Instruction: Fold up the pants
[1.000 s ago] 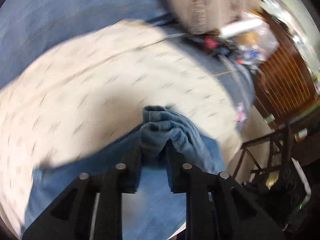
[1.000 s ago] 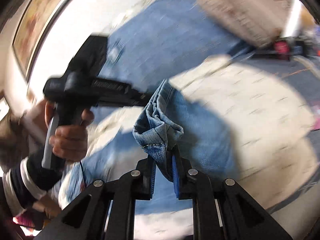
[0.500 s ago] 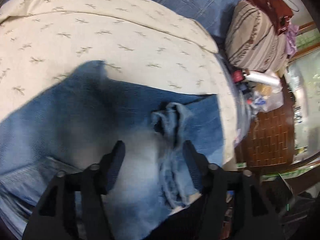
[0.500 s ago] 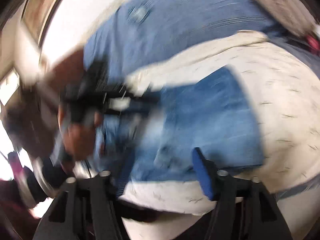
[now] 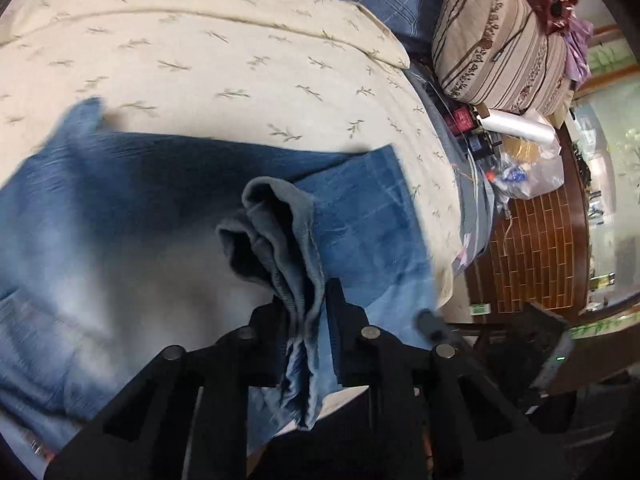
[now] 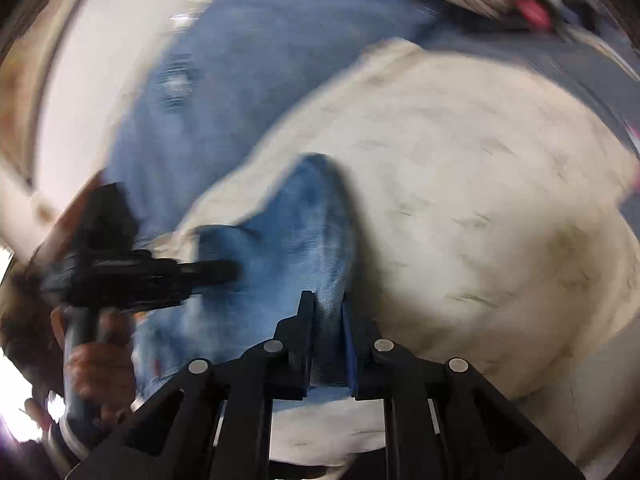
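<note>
Blue denim pants [image 5: 120, 208] lie spread on a cream leaf-print bedcover [image 5: 200, 52]. My left gripper [image 5: 306, 296] is shut on a bunched fold of the pants' edge, which sticks up between its fingers. In the blurred right wrist view, my right gripper [image 6: 326, 308] is shut on another part of the pants [image 6: 304, 216], with denim pinched between its fingers. The left gripper's black body [image 6: 132, 268] and the hand holding it show at the left of that view.
A striped cushion [image 5: 500, 36] lies at the bed's far right, beside a plastic bag and small clutter [image 5: 520, 152]. A brown tiled floor [image 5: 536, 248] lies past the bed edge. A blue sheet [image 6: 240, 60] covers the bed beyond the cream cover.
Both grippers were shut on denim a second ago, opened half a second ago with the pants laid down, and are now shut on new folds. The right view still swings.
</note>
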Tool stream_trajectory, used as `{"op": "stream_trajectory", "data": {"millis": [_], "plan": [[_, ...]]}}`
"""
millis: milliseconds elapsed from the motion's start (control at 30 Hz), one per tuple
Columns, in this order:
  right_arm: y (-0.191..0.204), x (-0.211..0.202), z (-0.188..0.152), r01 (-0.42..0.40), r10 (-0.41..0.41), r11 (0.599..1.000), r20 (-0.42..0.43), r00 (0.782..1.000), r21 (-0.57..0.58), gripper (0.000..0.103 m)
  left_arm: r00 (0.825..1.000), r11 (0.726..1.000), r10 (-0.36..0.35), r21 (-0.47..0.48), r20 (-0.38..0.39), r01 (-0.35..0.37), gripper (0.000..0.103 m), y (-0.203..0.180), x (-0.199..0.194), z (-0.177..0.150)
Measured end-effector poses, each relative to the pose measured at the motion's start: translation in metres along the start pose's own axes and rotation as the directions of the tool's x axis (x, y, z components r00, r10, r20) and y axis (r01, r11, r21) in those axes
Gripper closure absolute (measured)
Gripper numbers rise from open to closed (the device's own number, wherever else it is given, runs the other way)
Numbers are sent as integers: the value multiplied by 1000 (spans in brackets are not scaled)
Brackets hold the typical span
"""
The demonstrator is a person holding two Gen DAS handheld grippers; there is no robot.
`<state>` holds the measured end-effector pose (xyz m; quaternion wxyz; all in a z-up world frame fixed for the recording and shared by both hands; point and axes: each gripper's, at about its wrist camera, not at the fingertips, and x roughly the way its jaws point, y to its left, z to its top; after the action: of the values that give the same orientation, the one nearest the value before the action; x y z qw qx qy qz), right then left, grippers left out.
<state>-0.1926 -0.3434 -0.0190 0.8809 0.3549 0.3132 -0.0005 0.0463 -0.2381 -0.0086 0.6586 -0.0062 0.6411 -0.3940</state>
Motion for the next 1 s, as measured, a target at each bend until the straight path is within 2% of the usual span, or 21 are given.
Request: {"op": "stream_trajectory", "data": {"millis": [67, 133, 167, 200, 300, 400, 433, 467, 533, 600, 633, 667, 700, 733, 767, 800, 867, 900, 933, 967, 1000], "plan": [[10, 6, -4, 23, -26, 997, -32, 999, -77, 91, 998, 998, 56, -14, 19, -55, 88, 11, -4, -9], [9, 24, -11, 131, -143, 981, -79, 987, -141, 89, 995, 993, 99, -63, 8, -99, 87, 30, 5, -15], [6, 29, -12, 161, -176, 976, -95, 980, -148, 84, 996, 991, 90, -95, -21, -92, 87, 41, 14, -17], [5, 32, -12, 168, -184, 975, -106, 977, -143, 83, 998, 991, 68, -115, -13, -69, 86, 46, 16, -19], [10, 22, 5, 140, -156, 981, -121, 980, -131, 73, 999, 992, 36, -122, 9, -35, 85, 49, 4, -24], [8, 3, 25, 70, -74, 994, -41, 996, -80, 57, 998, 995, 19, -97, 63, -13, 73, 47, -13, -31], [5, 4, 35, 52, -54, 997, -26, 998, -60, 52, 997, 995, 1, -99, 72, 6, 62, 47, -15, -31], [4, 7, 42, 45, -46, 997, -22, 999, -55, 52, 994, 991, -26, -126, 103, 39, 52, 48, -18, -30], [5, 33, 61, 46, -48, 997, -39, 998, -57, 52, 989, 983, -66, -162, 134, 87, 44, 50, -21, -28], [1, 64, 76, 54, -57, 998, -71, 996, -42, 52, 989, 978, -70, -187, 128, 94, 40, 50, -17, -22], [-1, 78, 81, 61, -64, 997, -89, 994, -36, 52, 991, 977, -58, -198, 120, 81, 40, 50, -12, -18], [-2, 89, 84, 70, -73, 997, -110, 991, -37, 60, 993, 977, -38, -204, 112, 60, 43, 49, -7, -14], [2, 104, 89, 66, -74, 996, -147, 986, -58, 74, 995, 978, -14, -208, 96, 33, 52, 47, -2, -9], [11, 104, 90, 73, -85, 993, -149, 985, -89, 84, 997, 978, 4, -208, 73, 11, 81, 46, 1, -6], [24, 101, 90, 63, -80, 988, -124, 989, -138, 86, 997, 978, 24, -209, 78, -7, 86, 45, -2, -4], [37, 94, 89, 30, -50, 979, -95, 994, -199, 86, 994, 979, 20, -204, 109, 3, 86, 47, -9, -4], [53, 89, 86, 42, -60, 957, -55, 997, -288, 86, 989, 979, 45, -201, 139, -16, 89, 49, -14, -3], [52, 95, 84, 73, -98, 947, -64, 993, -314, 86, 987, 976, 87, -212, 137, -56, 89, 53, -10, -1], [46, 108, 82, 134, -171, 935, -87, 981, -329, 86, 986, 973, 111, -214, 127, -82, 89, 56, -5, 0], [38, 122, 80, 191, -240, 922, -111, 964, -338, 81, 985, 973, 132, -207, 111, -107, 87, 57, 3, 2], [28, 134, 77, 228, -291, 910, -140, 947, -347, 75, 980, 974, 154, -187, 129, -129, 87, 53, 5, 0]]}}
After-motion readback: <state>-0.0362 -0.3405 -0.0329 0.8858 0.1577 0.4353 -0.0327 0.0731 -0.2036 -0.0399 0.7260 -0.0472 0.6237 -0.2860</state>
